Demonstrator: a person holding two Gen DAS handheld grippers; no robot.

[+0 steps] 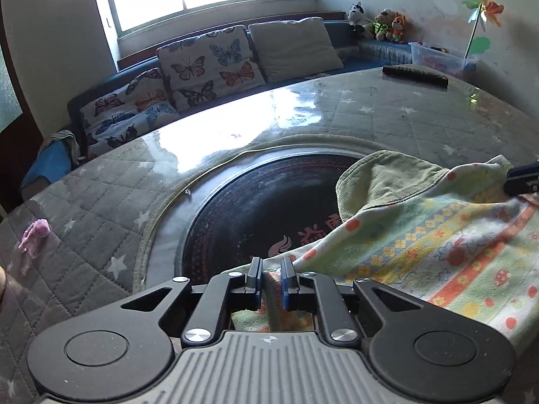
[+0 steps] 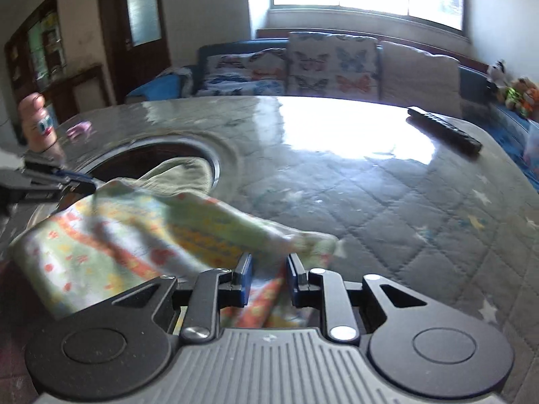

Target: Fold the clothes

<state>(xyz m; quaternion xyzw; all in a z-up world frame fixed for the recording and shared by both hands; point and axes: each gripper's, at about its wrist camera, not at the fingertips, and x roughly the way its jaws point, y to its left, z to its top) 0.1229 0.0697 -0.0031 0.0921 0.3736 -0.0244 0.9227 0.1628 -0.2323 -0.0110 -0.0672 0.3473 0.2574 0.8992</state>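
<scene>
A: What are the two tools doing?

B: The left hand-held gripper (image 1: 271,271), at the bottom centre of its own view, has its jaws nearly together with a fold of the patterned garment (image 1: 438,245) running between them. Whether the pads pinch it or have just let go, I cannot tell. The right hand-held gripper (image 2: 267,267) is much the same: a narrow gap, blurred cloth in it, grip unclear.

A: Where is the garment?

B: One piece only, pale green with orange and yellow bands. It lies on the quilted surface (image 1: 101,195), lower right in the left view, draped partly over a dark round inset (image 1: 256,208) at the centre.

A: How should this step go?

B: I judge a fold is being laid down. Both corners should come to rest level with each other, edges lined up, and be freed together so the cloth does not drag or bunch.

A: What else is there, counted?

B: One dark remote control (image 2: 444,129) at the far right of the surface, one small pink object (image 1: 35,234) at the left, and one pinwheel (image 1: 483,13) at the upper right.
</scene>
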